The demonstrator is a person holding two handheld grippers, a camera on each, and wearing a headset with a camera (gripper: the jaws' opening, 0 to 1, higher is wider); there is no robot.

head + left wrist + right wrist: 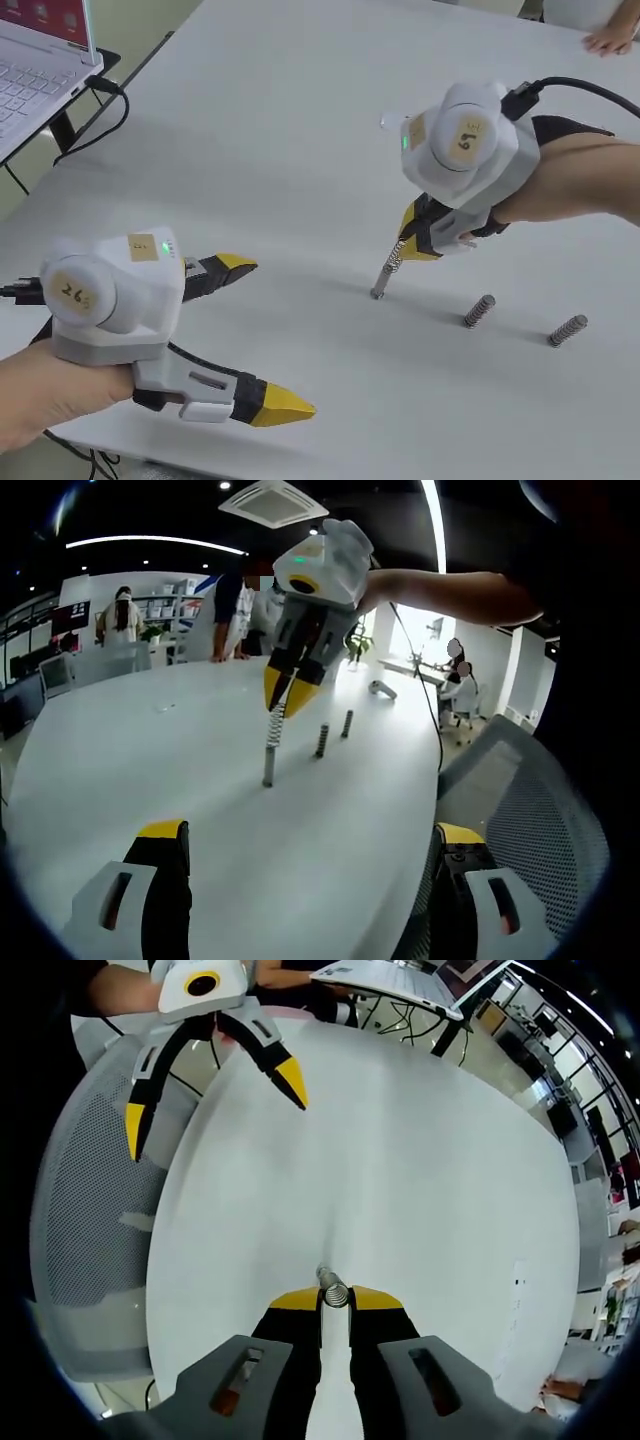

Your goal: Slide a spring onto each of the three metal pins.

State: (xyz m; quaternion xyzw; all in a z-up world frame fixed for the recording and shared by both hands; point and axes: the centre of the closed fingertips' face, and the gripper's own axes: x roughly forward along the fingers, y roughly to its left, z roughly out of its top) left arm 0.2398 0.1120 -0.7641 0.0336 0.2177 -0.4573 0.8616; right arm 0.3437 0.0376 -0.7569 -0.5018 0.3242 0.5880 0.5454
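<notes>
The right gripper (415,240) is clamped on a small coiled steel spring (396,254), holding it around the top of a slim grey metal pin (380,288) that leans on the white worktop (250,150), apparently so the coil can slide down. The middle pin (479,311) and the far pin (567,330) look already sleeved. The left gripper (265,335) hovers well apart, jaws wide, clear of the work.

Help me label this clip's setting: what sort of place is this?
Probably an open-plan office or lab. A laptop sits on the big white table, a mesh office chair stands beside it, and there is a ceiling air vent above people at desks behind.
</notes>
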